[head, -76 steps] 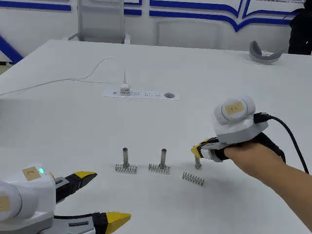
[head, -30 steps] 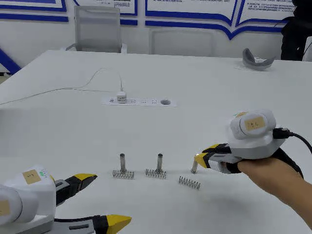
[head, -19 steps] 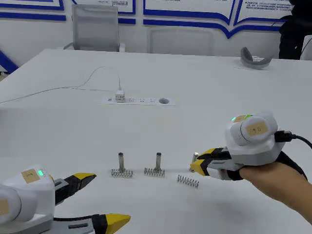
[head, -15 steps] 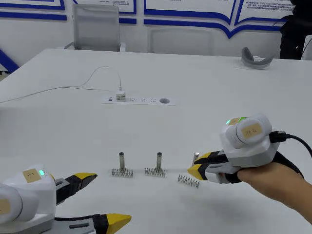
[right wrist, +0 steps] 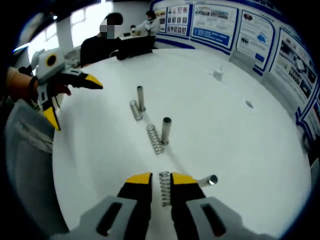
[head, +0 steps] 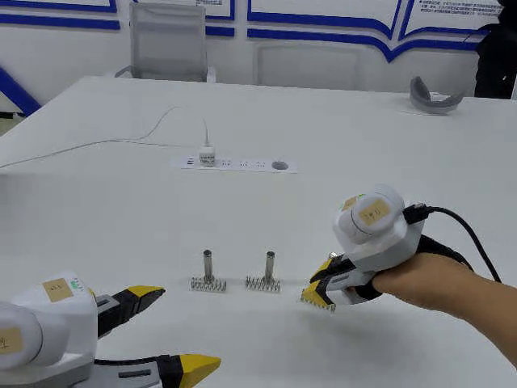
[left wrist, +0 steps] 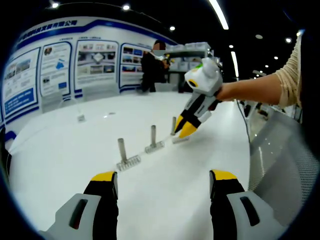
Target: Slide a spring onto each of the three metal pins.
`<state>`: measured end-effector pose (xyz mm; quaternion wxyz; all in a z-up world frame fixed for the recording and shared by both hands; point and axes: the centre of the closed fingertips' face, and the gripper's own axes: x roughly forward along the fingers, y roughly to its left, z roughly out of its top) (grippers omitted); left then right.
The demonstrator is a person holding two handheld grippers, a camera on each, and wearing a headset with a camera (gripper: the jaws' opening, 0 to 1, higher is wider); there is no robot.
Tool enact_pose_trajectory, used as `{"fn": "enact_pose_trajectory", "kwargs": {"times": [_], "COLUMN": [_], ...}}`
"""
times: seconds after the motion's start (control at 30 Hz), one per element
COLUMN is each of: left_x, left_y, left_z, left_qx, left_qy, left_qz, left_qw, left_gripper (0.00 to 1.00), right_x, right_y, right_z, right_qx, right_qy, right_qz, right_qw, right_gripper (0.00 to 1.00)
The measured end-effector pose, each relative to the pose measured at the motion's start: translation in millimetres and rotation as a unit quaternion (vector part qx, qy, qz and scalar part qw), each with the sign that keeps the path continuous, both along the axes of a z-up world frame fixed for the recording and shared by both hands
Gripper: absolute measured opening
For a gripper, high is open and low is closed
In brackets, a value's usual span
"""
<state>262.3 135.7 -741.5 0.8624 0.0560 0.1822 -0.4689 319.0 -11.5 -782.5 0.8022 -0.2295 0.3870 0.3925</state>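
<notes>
The person has both grippers low over the white table (head: 97, 202). The right gripper (head: 319, 297) is tipped down with its yellow tips at the table surface, near the right end of the row of parts. In its own view the fingers (right wrist: 137, 182) are drawn in to a narrow gap, and the third spring (right wrist: 164, 188) lies flat on the table in that gap. A thin strip of table shows between the spring and one finger, so they flank it rather than clamp it. The third pin (right wrist: 207, 180) is just beside the other finger, outside the gap.

Further along the row the middle pin (head: 270, 264) and the end pin (head: 208, 263) stand upright. Each has a spring lying on its side at its foot: the middle spring (head: 262, 284) and the end spring (head: 208, 284). No pin has a spring on it.

The left gripper (head: 182, 327) is at the near edge of the table, well apart from the pins. Its fingers are spread wide and hold nothing.

A power strip (head: 234, 164) lies further back on the table.
</notes>
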Motion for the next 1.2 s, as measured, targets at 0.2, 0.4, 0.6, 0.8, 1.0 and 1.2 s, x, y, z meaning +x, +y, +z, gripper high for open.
{"fn": "enact_pose_trajectory", "kwargs": {"times": [0.2,0.4,0.6,0.8,1.0,1.2], "left_x": [-0.1,-0.6,-0.5,-0.5,-1.8,-1.8], "left_y": [2.6,2.6,3.8,5.3,4.2,3.8], "left_z": [-2.0,-2.6,-3.9,-4.1,-2.3,-2.3], "left_qx": [0.0,0.001,0.002,0.001,0.002,0.003], "left_qy": [0.003,0.004,0.005,0.006,0.004,0.002], "left_qz": [0.004,0.004,0.006,0.008,0.006,0.005], "left_qw": [1.0,1.0,1.0,0.9999,1.0,1.0], "left_gripper": [0.76,0.76,0.76,0.76,0.76,0.75], "right_x": [3.2,3.6,3.8,3.0,1.5,-1.6], "right_y": [-1.0,-1.0,-1.0,-1.3,-1.9,-3.0], "right_z": [-11.5,-16.7,-21.8,-24.0,-21.2,-12.1], "right_qx": [-0.02,-0.033,-0.046,-0.046,-0.036,-0.016], "right_qy": [0.017,0.029,0.038,0.045,0.037,0.024], "right_qz": [0.014,0.025,0.035,0.034,0.025,0.013], "right_qw": [0.9995,0.9987,0.9976,0.9973,0.9984,0.9995], "right_gripper": [0.15,0.13,0.12,0.12,0.12,0.12]}}
